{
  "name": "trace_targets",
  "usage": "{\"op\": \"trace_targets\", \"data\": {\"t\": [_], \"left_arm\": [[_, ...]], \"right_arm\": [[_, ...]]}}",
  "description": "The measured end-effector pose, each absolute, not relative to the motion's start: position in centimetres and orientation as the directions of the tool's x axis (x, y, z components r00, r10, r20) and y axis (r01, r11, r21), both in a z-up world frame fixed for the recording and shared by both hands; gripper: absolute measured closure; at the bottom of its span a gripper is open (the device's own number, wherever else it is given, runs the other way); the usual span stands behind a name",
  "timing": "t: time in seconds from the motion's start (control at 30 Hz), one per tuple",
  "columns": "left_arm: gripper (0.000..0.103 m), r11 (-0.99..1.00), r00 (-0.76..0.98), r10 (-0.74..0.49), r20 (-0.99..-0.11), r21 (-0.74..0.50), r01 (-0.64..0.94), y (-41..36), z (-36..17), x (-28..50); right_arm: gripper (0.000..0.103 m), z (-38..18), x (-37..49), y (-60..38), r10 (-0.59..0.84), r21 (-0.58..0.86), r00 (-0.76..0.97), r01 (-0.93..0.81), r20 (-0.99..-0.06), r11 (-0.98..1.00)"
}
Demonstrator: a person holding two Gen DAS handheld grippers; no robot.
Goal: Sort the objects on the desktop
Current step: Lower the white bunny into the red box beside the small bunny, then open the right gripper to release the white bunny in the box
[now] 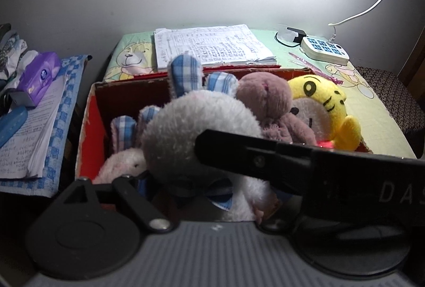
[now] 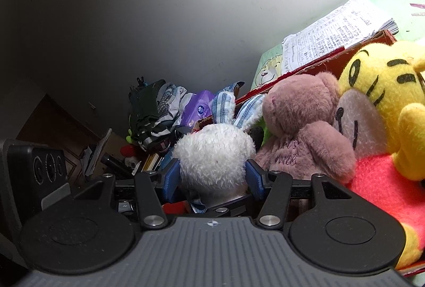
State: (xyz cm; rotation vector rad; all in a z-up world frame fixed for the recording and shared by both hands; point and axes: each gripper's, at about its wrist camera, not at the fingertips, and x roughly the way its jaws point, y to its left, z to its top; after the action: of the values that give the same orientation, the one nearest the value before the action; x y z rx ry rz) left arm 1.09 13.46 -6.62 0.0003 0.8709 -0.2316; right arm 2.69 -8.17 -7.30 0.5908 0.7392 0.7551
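The right tool (image 2: 212,175) gripped the white rabbit (image 2: 212,151) by its head. The left tool's (image 1: 148,180) state was unclear. Both hung over the box (image 1: 87,127).

We see a table (image 1: 377,111) in green cartoon cloth, bearing our red box (image 1: 90,111), paper stack (image 1: 212,45), white power strip (image 1: 325,49)
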Motion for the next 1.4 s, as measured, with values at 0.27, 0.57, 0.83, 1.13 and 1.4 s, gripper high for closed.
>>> {"op": "trace_targets", "data": {"t": [0.27,0.57,0.83,1.13,1.4], "left_arm": [[0.017,0.971,0.61,-0.214,-0.763,-0.098,0.218,12.5,-6.6,1.1],[0.017,0.975,0.575,-0.206,-0.792,-0.114,0.193,12.9,-7.2,1.9],[0.013,0.97,0.562,-0.23,-0.795,-0.138,0.201,13.6,-7.7,2.0],[0.009,0.968,0.548,-0.231,-0.804,-0.132,0.214,13.1,-8.1,2.1],[0.003,0.963,0.505,-0.253,-0.825,-0.168,0.208,12.9,-8.9,2.8]], "right_arm": [[0.047,-6.9,2.1,-9.2,0.76,0.678,0.526,-0.399,-0.382,0.617],[0.047,-7.2,2.6,-8.1,0.756,0.685,0.514,-0.377,-0.405,0.624],[0.047,-8.1,2.9,-8.6,0.776,0.743,0.494,-0.326,-0.393,0.585],[0.046,-8.6,2.8,-8.8,0.777,0.758,0.495,-0.308,-0.389,0.575],[0.044,-9.0,2.6,-9.2,0.779,0.764,0.496,-0.304,-0.382,0.568]]}}
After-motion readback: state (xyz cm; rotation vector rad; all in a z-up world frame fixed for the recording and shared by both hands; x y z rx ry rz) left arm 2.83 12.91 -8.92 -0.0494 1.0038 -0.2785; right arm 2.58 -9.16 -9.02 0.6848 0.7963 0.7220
